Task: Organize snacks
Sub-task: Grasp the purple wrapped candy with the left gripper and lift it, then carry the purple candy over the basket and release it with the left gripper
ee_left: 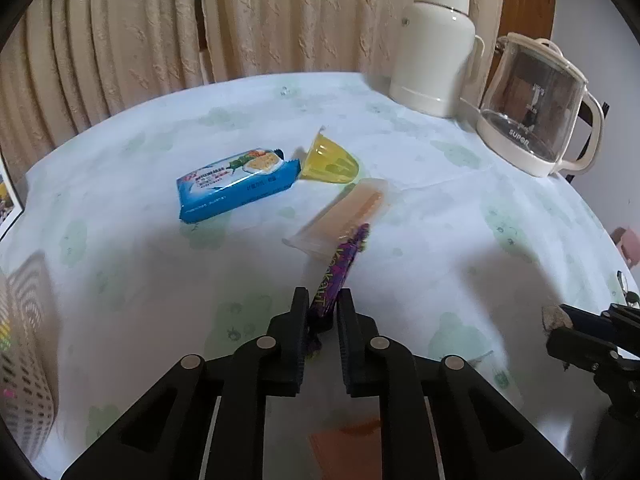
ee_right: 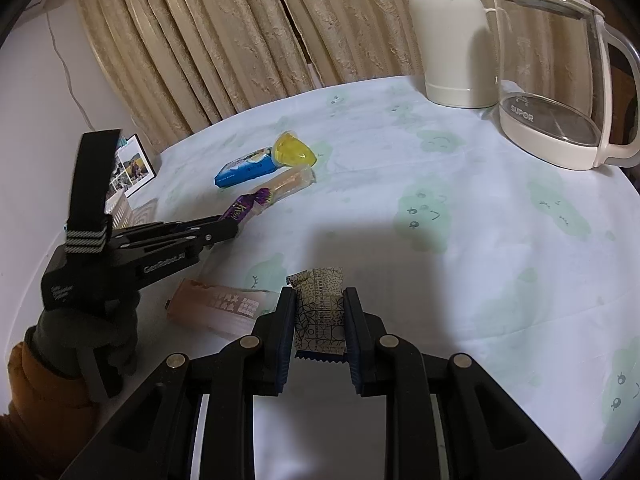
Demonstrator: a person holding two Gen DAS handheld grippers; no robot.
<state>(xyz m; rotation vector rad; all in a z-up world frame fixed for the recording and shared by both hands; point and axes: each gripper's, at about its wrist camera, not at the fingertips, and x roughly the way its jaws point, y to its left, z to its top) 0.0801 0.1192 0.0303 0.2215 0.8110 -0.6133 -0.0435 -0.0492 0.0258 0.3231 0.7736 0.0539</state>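
Note:
My left gripper (ee_left: 323, 300) is shut on a purple snack bar (ee_left: 338, 272), held above the tablecloth; from the right wrist view the same gripper (ee_right: 228, 230) pinches the purple bar (ee_right: 248, 206). My right gripper (ee_right: 319, 300) is shut on a gold-and-black patterned snack packet (ee_right: 320, 308). On the cloth lie a blue biscuit pack (ee_left: 236, 184), a yellow jelly cup (ee_left: 332, 162) tipped on its side, and a clear wrapped orange stick (ee_left: 344, 216). A pink wrapped snack (ee_right: 220, 304) lies just left of my right gripper.
A cream thermos (ee_left: 436, 44) and a glass kettle (ee_left: 536, 104) stand at the far right of the round table (ee_right: 460, 220). A white basket (ee_left: 28, 340) sits at the left edge, with a photo frame (ee_right: 134, 164) behind it. Curtains hang beyond the table.

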